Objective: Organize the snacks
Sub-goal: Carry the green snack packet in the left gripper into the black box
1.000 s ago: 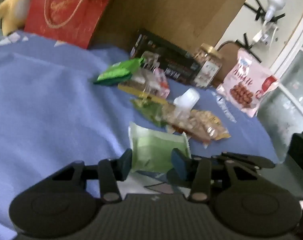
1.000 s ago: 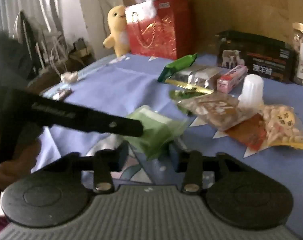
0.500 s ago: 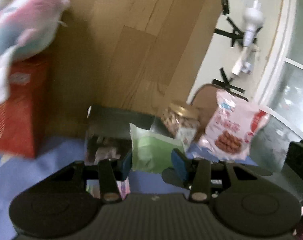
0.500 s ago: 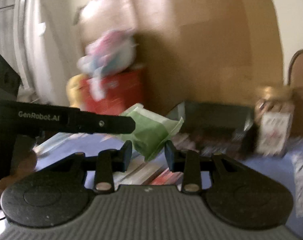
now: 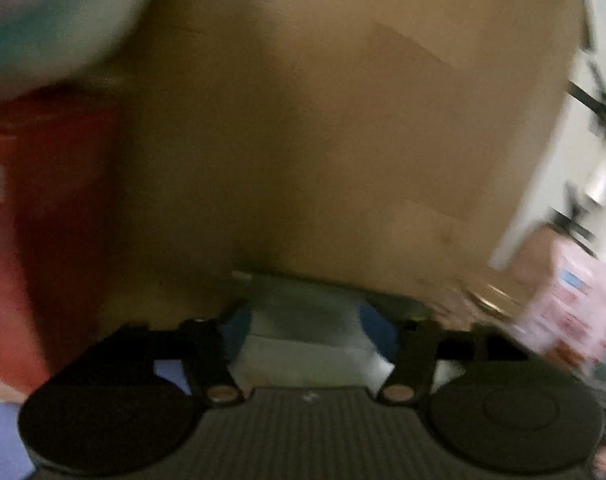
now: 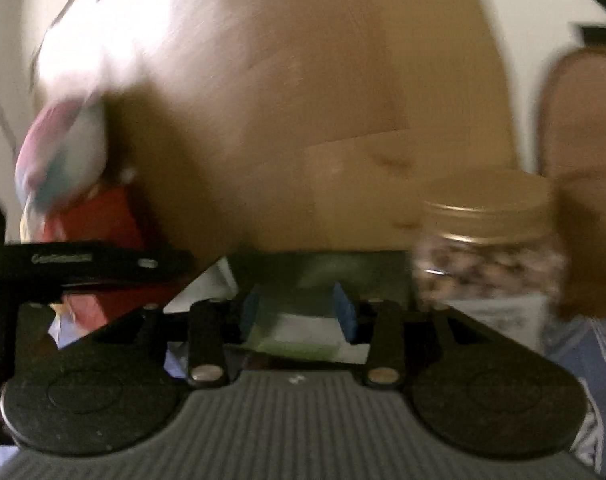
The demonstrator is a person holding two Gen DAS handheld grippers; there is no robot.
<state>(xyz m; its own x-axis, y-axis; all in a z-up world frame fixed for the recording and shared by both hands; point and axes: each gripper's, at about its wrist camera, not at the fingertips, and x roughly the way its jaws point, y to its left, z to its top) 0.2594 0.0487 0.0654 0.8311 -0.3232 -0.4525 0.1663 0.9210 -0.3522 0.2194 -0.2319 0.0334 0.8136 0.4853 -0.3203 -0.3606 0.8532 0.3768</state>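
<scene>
Both pairs of jaws are opening around the same pale green snack packet point(image 5: 303, 324), and whether the pads yet clear it is lost in the blur. The left gripper point(image 5: 309, 326) has it between blue pads set wide apart; the right gripper point(image 6: 299, 312) has its pads on either side of the packet's end. The packet sits low against the dark box point(image 6: 315, 270) at the back edge of the blue cloth point(image 6: 595, 360), which looks like the spot chosen for it, so letting go here seems meant to leave it with the other snacks. Just right of it stands the gold-lidded jar point(image 6: 487, 240), and a pink bag point(image 5: 571, 292) lies beyond. The brown cardboard point(image 5: 323, 128) rises behind, a red bag point(image 5: 35, 220) at the left
</scene>
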